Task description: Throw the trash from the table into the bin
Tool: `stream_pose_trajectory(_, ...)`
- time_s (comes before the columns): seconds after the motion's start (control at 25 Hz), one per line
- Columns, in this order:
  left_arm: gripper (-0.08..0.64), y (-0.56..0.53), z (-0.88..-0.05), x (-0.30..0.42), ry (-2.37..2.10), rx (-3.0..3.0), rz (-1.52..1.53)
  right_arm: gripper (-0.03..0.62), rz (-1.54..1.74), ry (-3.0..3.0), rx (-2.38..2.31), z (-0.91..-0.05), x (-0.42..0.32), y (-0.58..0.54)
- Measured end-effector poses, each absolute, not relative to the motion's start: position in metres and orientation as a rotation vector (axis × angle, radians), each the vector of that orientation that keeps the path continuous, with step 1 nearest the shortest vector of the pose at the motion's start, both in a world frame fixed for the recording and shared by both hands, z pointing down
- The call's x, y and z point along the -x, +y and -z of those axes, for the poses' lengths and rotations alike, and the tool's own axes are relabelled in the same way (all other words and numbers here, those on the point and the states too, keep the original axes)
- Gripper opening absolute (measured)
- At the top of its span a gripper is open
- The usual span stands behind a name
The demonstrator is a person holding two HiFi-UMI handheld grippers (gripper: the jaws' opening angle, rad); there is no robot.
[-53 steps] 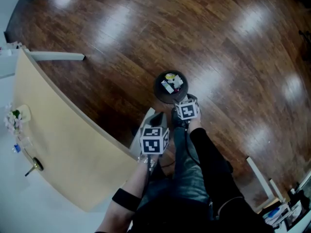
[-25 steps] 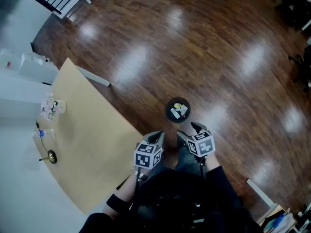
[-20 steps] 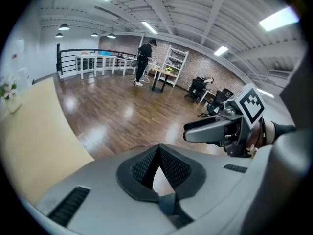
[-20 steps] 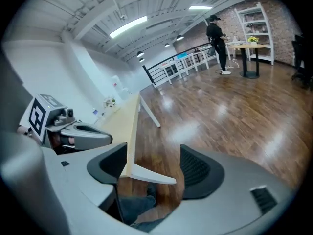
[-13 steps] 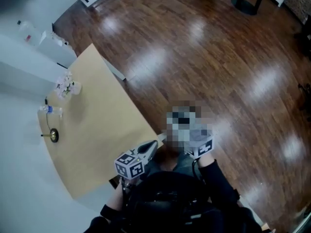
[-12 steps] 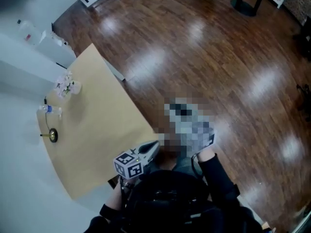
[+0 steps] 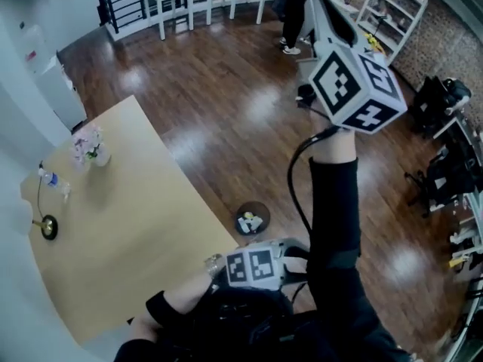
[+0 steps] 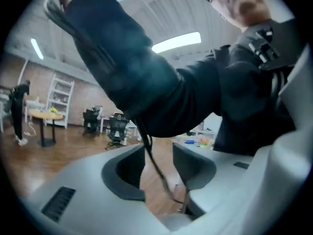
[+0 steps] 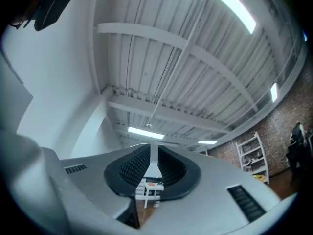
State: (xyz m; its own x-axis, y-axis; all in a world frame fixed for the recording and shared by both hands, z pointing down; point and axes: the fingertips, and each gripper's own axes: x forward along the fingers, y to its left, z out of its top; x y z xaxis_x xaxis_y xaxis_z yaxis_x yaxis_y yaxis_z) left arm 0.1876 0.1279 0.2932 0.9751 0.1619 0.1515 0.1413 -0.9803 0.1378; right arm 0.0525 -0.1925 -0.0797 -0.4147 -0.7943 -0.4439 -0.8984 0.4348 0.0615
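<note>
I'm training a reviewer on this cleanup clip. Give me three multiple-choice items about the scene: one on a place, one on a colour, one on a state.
1. Where does the bin stand?
A. On the tabletop
B. On the wooden floor, near the table's edge
C. On a shelf at the back

2. What colour is the tabletop?
A. Light tan
B. Black
C. Red

3. What state is the bin in?
A. Tipped on its side and empty
B. Upright with trash inside
C. Closed under a lid

Answers:
1. B: in the head view the bin sits on the dark wood floor, just off the table.
2. A: the table's bare top is a pale tan.
3. B: its round mouth faces up, and pale trash lies inside.
</note>
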Motion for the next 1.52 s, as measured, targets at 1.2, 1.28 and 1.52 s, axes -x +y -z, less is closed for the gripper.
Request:
stream_pose_trajectory(1.2, 0.074, 0.030, -0.478, 0.031, -1.077, -2.393, -0.503, 0.021, 0.926, 3.042, 1.625, -0.495, -0.058, -0.003)
stream_pose_trajectory(1.28, 0.004, 0.033, -0.489, 0.025, -1.065, -2.366, -0.536, 0.005, 1.048, 3.000, 1.624, -0.516, -0.070, 0.021)
stream_pose_trajectory(1.52, 0.000, 0.038, -0.505, 0.007, -1.032, -2.310, -0.599, 0.000, 1.175, 2.956, 1.553, -0.528, -0.090, 0.048)
